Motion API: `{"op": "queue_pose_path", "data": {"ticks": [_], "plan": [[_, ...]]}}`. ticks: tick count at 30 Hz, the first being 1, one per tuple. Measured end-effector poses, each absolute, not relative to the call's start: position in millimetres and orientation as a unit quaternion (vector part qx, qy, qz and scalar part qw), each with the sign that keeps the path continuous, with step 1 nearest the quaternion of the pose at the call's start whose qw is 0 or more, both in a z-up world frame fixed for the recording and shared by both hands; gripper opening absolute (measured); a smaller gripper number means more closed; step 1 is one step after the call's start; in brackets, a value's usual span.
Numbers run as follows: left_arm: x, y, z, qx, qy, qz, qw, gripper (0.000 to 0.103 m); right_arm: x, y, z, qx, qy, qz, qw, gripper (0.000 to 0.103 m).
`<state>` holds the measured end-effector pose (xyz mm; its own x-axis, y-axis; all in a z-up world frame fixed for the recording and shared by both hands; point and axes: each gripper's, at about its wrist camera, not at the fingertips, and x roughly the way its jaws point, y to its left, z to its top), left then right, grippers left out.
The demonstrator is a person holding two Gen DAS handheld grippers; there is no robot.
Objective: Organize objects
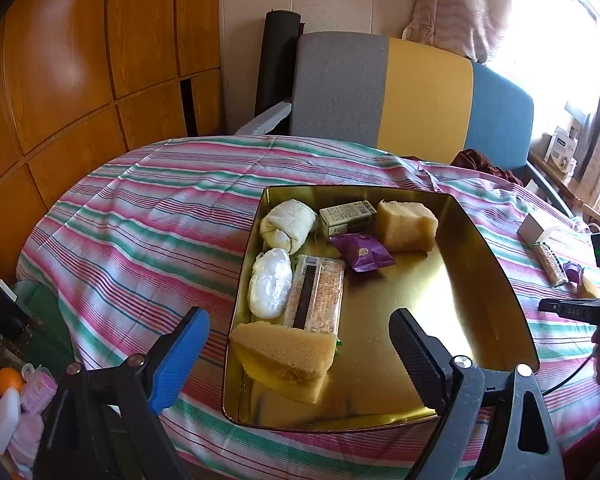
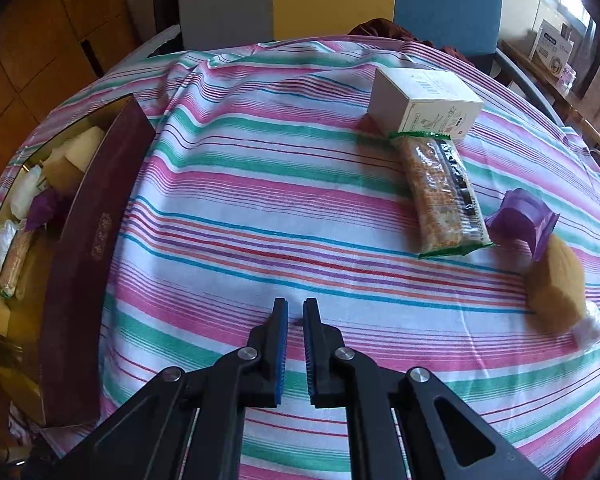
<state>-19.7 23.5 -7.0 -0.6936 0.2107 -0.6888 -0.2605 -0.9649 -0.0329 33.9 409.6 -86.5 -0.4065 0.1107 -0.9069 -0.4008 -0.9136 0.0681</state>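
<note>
Left gripper hangs wide open and empty over the near edge of a gold tin; right gripper, clenched on nothing, points at bare striped cloth. Sponges, a towel roll and snack packs fill the tin's left side; a box, cracker pack and purple wrapper lie near the cloth's right edge; a tricolour chair stands behind.
</note>
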Motion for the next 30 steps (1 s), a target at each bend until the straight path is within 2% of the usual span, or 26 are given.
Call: {"op": "queue_pose_path", "data": {"ticks": [6,15,22,30], "plan": [[-21,21,-8,-0.371,0.028,0.92,0.127,0.092,33,385,-58,-0.488,0.158,0.849,0.127,0.007],[-23,12,-11,-0.373,0.019,0.92,0.119,0.092,3,298,-11,-0.457,0.125,0.88,0.035,0.007],[-27,-5,-10,-0.372,0.005,0.922,0.102,0.092,-29,233,-20,-0.481,0.103,0.87,-0.027,0.007],[-30,-19,-14,-0.376,-0.008,0.922,0.093,0.092,-45,204,-41,-0.501,0.109,0.857,-0.052,0.007]]}}
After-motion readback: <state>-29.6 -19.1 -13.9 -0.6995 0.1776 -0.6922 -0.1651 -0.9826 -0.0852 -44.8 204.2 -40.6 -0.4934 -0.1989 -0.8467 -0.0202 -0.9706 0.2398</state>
